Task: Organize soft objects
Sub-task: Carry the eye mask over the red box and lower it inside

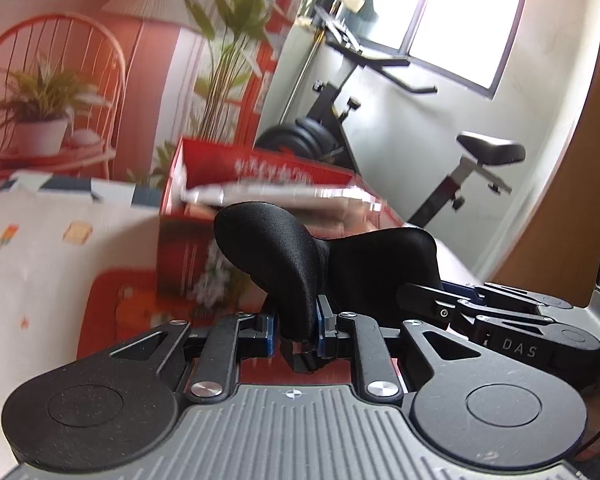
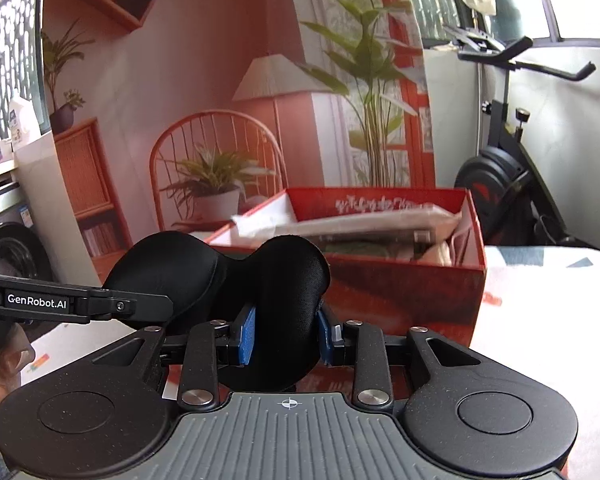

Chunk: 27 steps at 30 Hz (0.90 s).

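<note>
A black padded sleep mask (image 1: 268,248) hangs in the air between both grippers, in front of an open red box (image 1: 260,168). My left gripper (image 1: 296,318) is shut on one lobe of it, blue pads pressing both sides. The right gripper's fingers (image 1: 428,300) reach in from the right onto the other lobe. In the right wrist view, my right gripper (image 2: 286,334) is shut on its lobe of the mask (image 2: 288,276). There the left gripper's fingers (image 2: 148,306) come in from the left. The red box (image 2: 400,284) stands just beyond.
Plastic-wrapped packets (image 2: 340,224) lie inside the box. A pale patterned cloth (image 1: 52,248) covers the surface under it. An exercise bike (image 1: 420,152) stands behind on the right. A printed room backdrop (image 2: 220,100) fills the back. A washing machine (image 2: 12,248) is at far left.
</note>
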Tool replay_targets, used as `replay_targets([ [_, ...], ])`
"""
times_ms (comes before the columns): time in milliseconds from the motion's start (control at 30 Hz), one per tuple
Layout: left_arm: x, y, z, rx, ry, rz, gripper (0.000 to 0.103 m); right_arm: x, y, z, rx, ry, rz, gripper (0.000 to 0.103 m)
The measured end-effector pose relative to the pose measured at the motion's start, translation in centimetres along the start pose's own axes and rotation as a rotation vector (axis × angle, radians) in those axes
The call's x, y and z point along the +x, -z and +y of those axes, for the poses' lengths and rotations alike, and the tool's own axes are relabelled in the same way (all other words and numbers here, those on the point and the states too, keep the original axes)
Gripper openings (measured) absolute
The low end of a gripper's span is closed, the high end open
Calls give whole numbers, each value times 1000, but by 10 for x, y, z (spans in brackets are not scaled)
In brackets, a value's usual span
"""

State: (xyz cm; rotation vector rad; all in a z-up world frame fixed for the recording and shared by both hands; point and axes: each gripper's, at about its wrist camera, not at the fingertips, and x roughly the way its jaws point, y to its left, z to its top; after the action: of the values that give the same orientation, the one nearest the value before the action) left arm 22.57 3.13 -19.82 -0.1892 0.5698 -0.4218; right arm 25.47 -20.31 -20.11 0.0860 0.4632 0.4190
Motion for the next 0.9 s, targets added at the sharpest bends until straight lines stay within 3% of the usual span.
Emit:
replay_targets([
  [267, 16, -65, -19, 52, -12, -121, 19, 16, -76, -17, -70, 35, -128, 28],
  [500, 46, -91, -18, 79, -23, -123, 19, 42, -104, -36, -92, 55, -150, 28],
  [733, 88, -86, -2, 75, -43, -22, 23, 81, -95, -57, -75, 87, -70, 28],
  [900, 112, -81, 23, -2, -55, 68, 44, 111, -82, -76, -21, 91, 53, 28],
])
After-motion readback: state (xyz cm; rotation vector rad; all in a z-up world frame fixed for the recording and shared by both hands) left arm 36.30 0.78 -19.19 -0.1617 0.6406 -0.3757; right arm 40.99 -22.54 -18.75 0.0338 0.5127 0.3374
